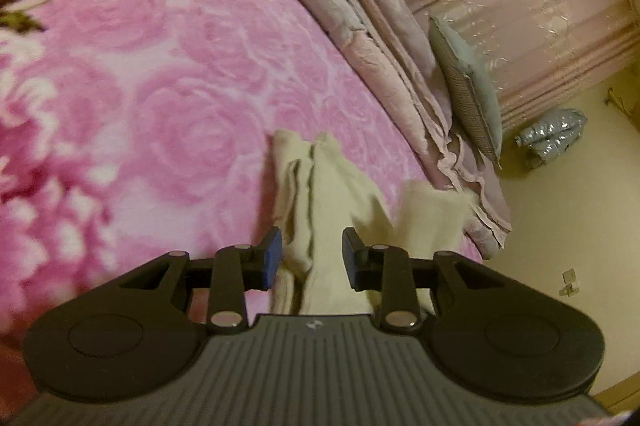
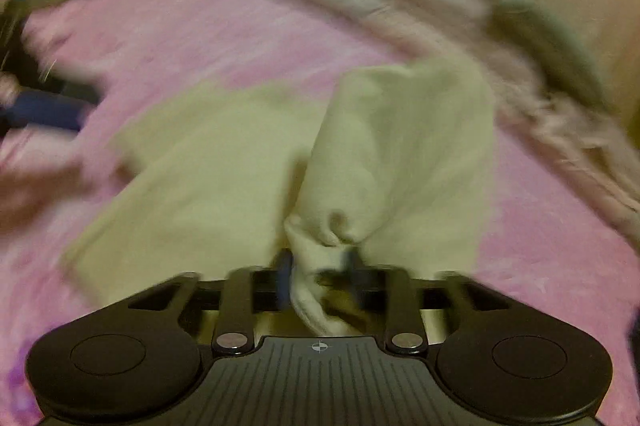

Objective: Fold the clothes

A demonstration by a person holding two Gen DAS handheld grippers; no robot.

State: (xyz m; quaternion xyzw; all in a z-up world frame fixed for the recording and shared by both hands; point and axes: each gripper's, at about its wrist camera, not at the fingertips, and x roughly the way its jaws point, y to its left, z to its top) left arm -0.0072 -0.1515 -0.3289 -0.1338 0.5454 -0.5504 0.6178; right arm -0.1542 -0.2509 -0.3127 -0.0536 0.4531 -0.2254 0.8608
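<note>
The cream garment (image 2: 224,161) lies on the bed's pink rose blanket (image 1: 168,73), near the folded quilt (image 1: 360,25) at the edge. Left claw (image 1: 311,258): jaws spread, cloth passing between the pads; contact cannot be confirmed. Right claw (image 2: 320,274): a bunched fold sits between its jaws, lifted off the blanket; the view is blurred, so a pinch cannot be confirmed.

One cream garment (image 1: 320,193), perhaps two cushions (image 1: 472,85)

Right claw (image 2: 318,268) grips bunched cream garment (image 2: 400,145) — rest spread across the pink bed (image 2: 240,37); view blurred.
</note>
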